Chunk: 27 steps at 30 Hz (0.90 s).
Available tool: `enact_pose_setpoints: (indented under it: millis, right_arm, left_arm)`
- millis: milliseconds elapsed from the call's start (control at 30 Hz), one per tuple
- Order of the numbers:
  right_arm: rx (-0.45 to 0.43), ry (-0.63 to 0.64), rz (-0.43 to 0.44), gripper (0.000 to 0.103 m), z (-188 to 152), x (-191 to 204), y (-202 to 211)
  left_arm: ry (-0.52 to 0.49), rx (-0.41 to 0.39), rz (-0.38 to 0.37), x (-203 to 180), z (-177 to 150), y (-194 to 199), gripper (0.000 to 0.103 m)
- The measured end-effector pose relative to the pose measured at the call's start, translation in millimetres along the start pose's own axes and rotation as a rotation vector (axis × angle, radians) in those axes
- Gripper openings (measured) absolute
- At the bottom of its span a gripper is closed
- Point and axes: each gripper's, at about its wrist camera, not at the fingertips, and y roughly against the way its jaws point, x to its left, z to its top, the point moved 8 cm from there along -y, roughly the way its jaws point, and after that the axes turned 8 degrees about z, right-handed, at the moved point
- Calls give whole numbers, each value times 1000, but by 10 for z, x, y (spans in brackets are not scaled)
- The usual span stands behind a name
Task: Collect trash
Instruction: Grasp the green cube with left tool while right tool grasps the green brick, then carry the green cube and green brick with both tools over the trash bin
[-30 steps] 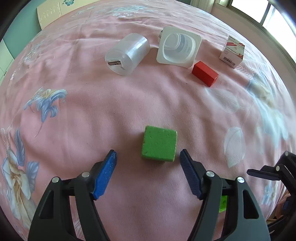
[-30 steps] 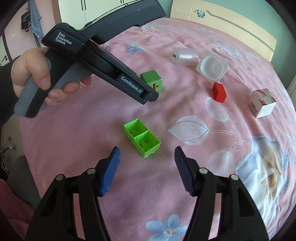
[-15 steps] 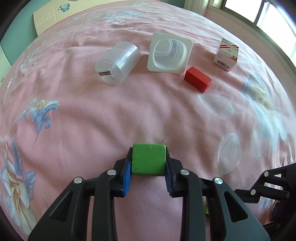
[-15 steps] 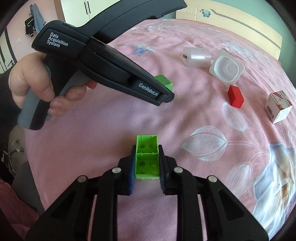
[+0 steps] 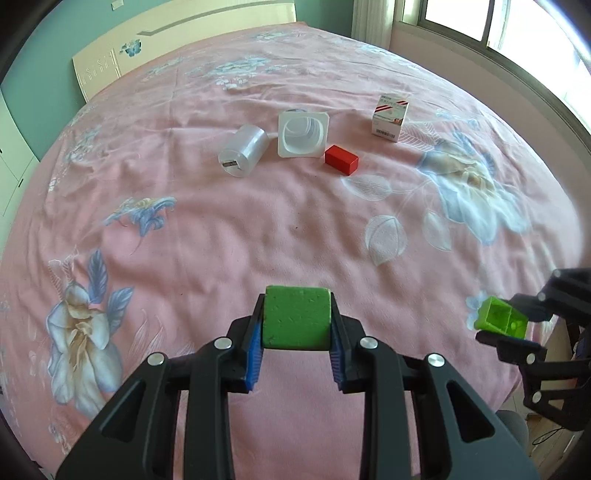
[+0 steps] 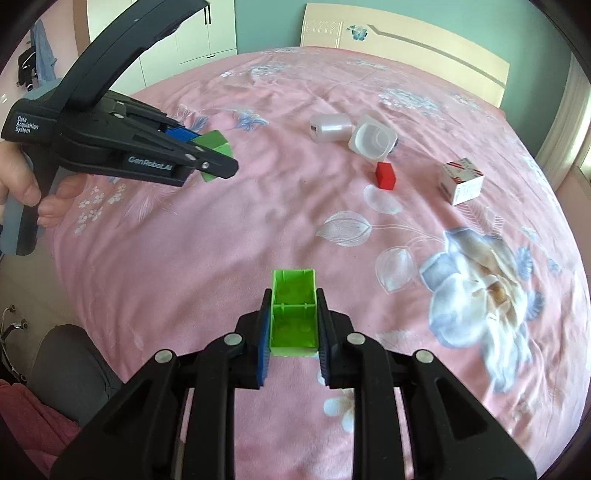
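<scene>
My left gripper (image 5: pixel 296 323) is shut on a green foam cube (image 5: pixel 296 317) and holds it above the pink bedspread; it also shows in the right wrist view (image 6: pixel 207 151) with the cube (image 6: pixel 216 147). My right gripper (image 6: pixel 293 317) is shut on a green hollow two-cell brick (image 6: pixel 293 314), lifted off the bed; the brick also shows at the right edge of the left wrist view (image 5: pixel 500 322). Farther off on the bed lie a clear plastic cup on its side (image 5: pixel 243 150), a white square plastic tub (image 5: pixel 303 134), a red block (image 5: pixel 341 159) and a small white-and-red carton (image 5: pixel 390 117).
The floral pink bedspread (image 5: pixel 221 229) covers the whole bed. A cream headboard (image 5: pixel 177 48) stands at the far end and a window (image 5: pixel 498 26) at the right. White wardrobes (image 6: pixel 192 37) and a grey seat (image 6: pixel 70 365) are off the bed's left side.
Both grippers closed on their green pieces, the left on the foam cube and the right on the hollow brick, and lifted them off the bed. The other items have not moved.
</scene>
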Motion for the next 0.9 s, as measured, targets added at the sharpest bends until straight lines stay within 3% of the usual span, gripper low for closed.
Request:
enact_pose_setpoints:
  millis: [533, 900]
  right_arm:
    - [-173, -5, -171, 22, -15, 541, 1682]
    - [-249, 36, -222, 22, -98, 1058, 2392]
  left_arm:
    - [-46, -219, 83, -8, -493, 1883, 32]
    - [-73, -320, 117, -20, -972, 2715, 32]
